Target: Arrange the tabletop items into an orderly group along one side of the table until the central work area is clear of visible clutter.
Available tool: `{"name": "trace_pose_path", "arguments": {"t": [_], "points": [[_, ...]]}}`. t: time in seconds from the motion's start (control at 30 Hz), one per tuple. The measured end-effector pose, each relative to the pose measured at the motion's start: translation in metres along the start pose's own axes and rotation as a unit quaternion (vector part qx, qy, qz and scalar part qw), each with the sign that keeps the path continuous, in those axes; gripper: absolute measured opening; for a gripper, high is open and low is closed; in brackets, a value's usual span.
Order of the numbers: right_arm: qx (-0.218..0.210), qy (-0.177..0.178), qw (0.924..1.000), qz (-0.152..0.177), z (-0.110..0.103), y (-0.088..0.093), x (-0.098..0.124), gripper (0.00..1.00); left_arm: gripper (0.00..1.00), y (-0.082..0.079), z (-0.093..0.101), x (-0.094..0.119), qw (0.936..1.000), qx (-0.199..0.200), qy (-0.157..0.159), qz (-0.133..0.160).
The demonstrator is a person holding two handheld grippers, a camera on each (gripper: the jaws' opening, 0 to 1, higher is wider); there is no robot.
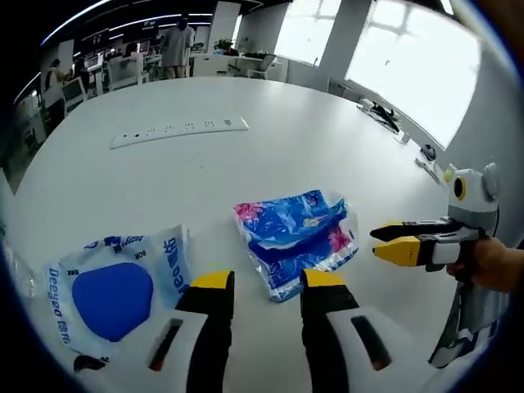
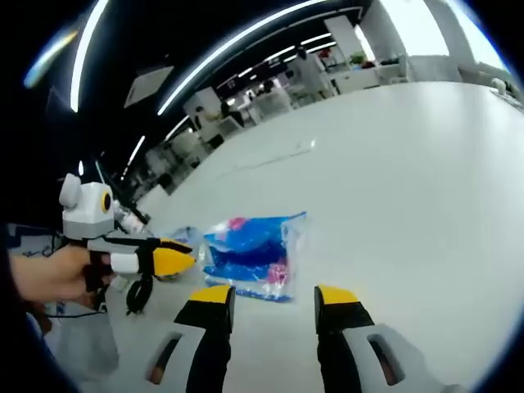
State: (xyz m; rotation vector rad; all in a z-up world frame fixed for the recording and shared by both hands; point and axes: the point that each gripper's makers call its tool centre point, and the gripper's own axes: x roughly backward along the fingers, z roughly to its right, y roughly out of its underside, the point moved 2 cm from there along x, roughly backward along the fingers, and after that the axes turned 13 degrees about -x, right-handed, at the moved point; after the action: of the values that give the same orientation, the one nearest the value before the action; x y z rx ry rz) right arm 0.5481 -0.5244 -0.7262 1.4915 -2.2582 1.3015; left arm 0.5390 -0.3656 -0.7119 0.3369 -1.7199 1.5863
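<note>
So far, not much looks tidy yet, I think. My left gripper [image 1: 264,281] has its two yellow-tipped jaws apart with nothing between them. It hangs just above the white table [image 1: 270,155]. Right in front of it lies a blue floral plastic pack [image 1: 296,239], out on the open part of the table. To the left of that lies a white bag with a big blue patch [image 1: 115,291], near the table edge. The two packs are near each other but not touching. Farther back on the table I see a long white power strip [image 1: 180,132], well apart from both packs. My right gripper [image 2: 272,297] is also open and holds nothing. In the right gripper view it points at the same floral pack from the other side. In the left gripper view I see my right gripper coming in from the right, with a hand [image 1: 493,264] on it, and its yellow tips look almost together from that side. I think the job is only starting. The floral pack needs to be picked up and put beside the white bag, so they sit in a neat row along one side. The power strip may need to move too.
</note>
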Motion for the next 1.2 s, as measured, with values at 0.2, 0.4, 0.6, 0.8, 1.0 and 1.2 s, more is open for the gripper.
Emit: {"name": "trace_pose_path", "arguments": {"t": [0.2,0.4,0.6,0.8,1.0,1.2], "points": [[-0.006,0.001,0.9999,0.014,-0.005,0.007,0.023,0.45,0.43,0.008,0.005,0.025,0.9999,-0.01,-0.001,0.012],[-0.005,0.007,0.9995,0.031,-0.017,0.008,0.039,0.47,0.43,0.012,0.0,0.049,0.9997,-0.011,0.001,0.023],[0.004,0.015,0.9993,0.035,-0.034,0.015,0.053,0.47,0.43,0.016,0.002,0.073,0.9988,-0.03,0.008,0.037],[0.035,0.024,0.9987,0.029,-0.048,0.023,0.068,0.48,0.43,0.029,0.006,0.094,0.9982,-0.042,0.01,0.04],[0.032,0.029,0.9985,0.034,-0.057,0.035,0.075,0.49,0.44,0.05,-0.005,0.123,0.9978,-0.054,0.013,0.035],[0.026,0.028,0.9988,0.032,-0.063,0.049,0.079,0.49,0.44,0.07,-0.03,0.15,0.9986,-0.035,-0.01,0.037]]}}
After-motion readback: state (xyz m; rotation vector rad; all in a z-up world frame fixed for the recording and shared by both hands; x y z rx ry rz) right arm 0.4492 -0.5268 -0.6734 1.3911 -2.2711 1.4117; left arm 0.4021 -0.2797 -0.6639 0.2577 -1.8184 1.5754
